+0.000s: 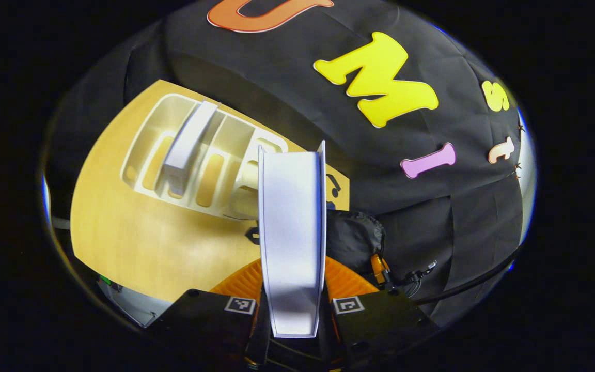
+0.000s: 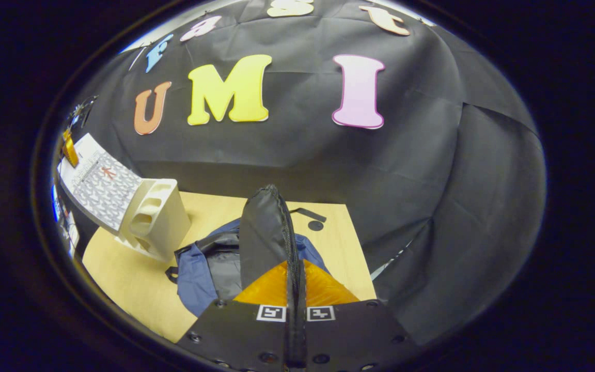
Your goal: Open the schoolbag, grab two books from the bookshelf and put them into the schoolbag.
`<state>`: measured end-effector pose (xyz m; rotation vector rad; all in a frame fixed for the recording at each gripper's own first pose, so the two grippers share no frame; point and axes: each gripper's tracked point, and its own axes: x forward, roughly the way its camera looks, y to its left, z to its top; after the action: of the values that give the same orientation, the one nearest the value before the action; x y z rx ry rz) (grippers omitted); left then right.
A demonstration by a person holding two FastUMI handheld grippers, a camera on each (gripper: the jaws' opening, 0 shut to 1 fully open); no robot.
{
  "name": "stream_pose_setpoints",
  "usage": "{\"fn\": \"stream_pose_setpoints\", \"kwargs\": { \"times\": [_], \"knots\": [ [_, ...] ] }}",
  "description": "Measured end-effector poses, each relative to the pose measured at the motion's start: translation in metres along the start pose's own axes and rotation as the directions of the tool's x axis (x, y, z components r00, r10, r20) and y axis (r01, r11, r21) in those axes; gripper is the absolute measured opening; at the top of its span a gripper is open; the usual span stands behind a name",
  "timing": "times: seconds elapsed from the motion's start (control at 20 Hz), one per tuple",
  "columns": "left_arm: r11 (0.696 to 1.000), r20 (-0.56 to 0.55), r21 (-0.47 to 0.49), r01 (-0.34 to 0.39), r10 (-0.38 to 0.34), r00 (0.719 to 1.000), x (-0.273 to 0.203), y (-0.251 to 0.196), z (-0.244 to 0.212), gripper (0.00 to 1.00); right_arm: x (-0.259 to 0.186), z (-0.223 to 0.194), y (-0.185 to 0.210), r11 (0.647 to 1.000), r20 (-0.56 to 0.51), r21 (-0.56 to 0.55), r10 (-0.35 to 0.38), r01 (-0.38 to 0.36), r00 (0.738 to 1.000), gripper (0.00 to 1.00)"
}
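Your left gripper [image 1: 293, 310] fingers clamp a white book [image 1: 292, 227] that hides part of the bookshelf [image 1: 194, 155] on the surface [image 1: 137, 232], while your right gripper [image 2: 295, 315] fingers pinch the schoolbag [image 2: 209, 268] flap.

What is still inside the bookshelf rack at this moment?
One white book stands in a slot of the bookshelf; the slots beside it look empty. The book clamped in the left gripper covers the rack's near end, so that end cannot be checked.

navy-and-black schoolbag [image 2: 209, 268]; cream bookshelf [image 1: 194, 155]; white book [image 1: 292, 232]
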<state>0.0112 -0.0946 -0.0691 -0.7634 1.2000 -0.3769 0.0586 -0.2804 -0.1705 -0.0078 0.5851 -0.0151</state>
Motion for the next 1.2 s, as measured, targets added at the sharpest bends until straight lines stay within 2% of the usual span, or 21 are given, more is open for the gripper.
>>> {"fn": "stream_pose_setpoints", "kwargs": {
  "times": [0.25,0.3,0.35,0.45,0.7,1.0,1.2],
  "knots": [
    [0.99,-0.06,0.036,0.138,-0.135,0.989,0.09,-0.036,-0.04,0.4,0.0,0.001,0.0,1.0,-0.005,-0.011,-0.008,0.008,1.0,0.0],
    [0.987,-0.066,0.029,0.161,-0.159,0.985,0.109,-0.041,-0.049,0.45,0.0,0.001,-0.002,1.0,-0.012,-0.009,-0.008,0.008,1.0,0.0],
    [0.983,-0.078,0.031,0.179,-0.176,0.981,0.129,-0.044,-0.057,0.4,0.001,0.0,-0.003,1.0,-0.01,0.004,-0.008,0.008,1.0,0.0],
    [0.981,-0.099,0.045,0.189,-0.184,0.978,0.166,-0.041,-0.075,0.4,0.0,0.0,-0.005,1.0,-0.021,0.023,-0.006,0.006,1.0,0.0],
    [0.985,-0.128,0.112,0.134,-0.12,0.985,0.232,-0.024,-0.107,0.4,0.0,0.001,-0.005,1.0,-0.022,0.024,-0.003,0.003,1.0,0.0],
    [0.976,-0.128,-0.007,0.217,-0.216,0.968,0.285,-0.028,-0.122,0.4,-0.001,0.003,-0.008,1.0,-0.028,0.018,0.0,0.001,1.0,0.0],
    [0.968,-0.153,-0.017,0.251,-0.25,0.956,0.318,-0.036,-0.134,0.4,0.0,0.006,-0.01,1.0,-0.03,0.004,-0.003,0.003,1.0,0.0]
  ]
}}
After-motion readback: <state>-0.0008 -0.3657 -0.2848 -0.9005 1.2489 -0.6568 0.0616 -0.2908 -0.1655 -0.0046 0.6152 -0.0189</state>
